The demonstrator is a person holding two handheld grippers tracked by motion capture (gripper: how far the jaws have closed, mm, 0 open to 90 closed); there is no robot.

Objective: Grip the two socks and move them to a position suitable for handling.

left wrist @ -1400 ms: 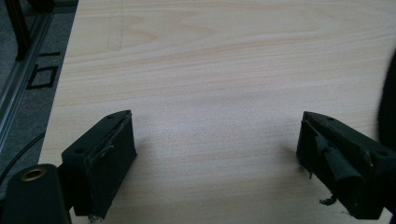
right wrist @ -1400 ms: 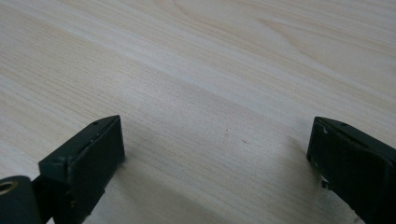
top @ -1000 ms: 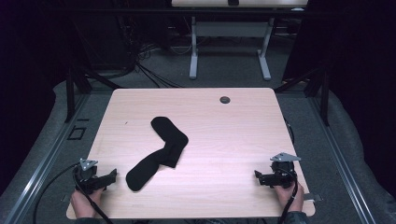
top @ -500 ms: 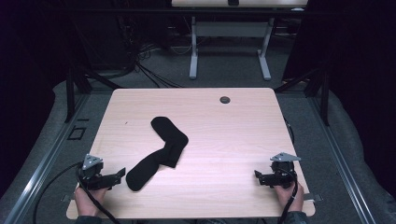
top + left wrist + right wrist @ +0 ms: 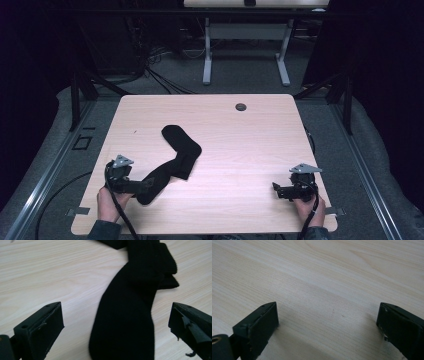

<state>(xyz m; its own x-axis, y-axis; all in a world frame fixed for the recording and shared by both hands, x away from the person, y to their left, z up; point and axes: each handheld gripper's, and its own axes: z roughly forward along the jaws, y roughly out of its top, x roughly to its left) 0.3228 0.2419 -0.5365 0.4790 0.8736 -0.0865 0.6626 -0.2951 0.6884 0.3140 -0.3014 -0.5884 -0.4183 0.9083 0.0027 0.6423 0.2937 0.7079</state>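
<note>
High view: black sock (image 5: 172, 159) lies bent on wood table (image 5: 250, 145), left of centre. Left gripper (image 5: 142, 186) at sock's near end, hand (image 5: 106, 202) behind it. Right gripper (image 5: 276, 189) near table's front right, well apart from sock.

Left gripper view: jaws spread wide, sock (image 5: 130, 307) btwn them, neither pad touching.

Right gripper view: jaws wide apart over bare table (image 5: 324, 285), nothing held.

We see a long black knitted cloth sock (image 5: 125, 315), matt and ribbed, lying on a pale wood-grain table (image 5: 324, 277), smooth with slight sheen.
</note>
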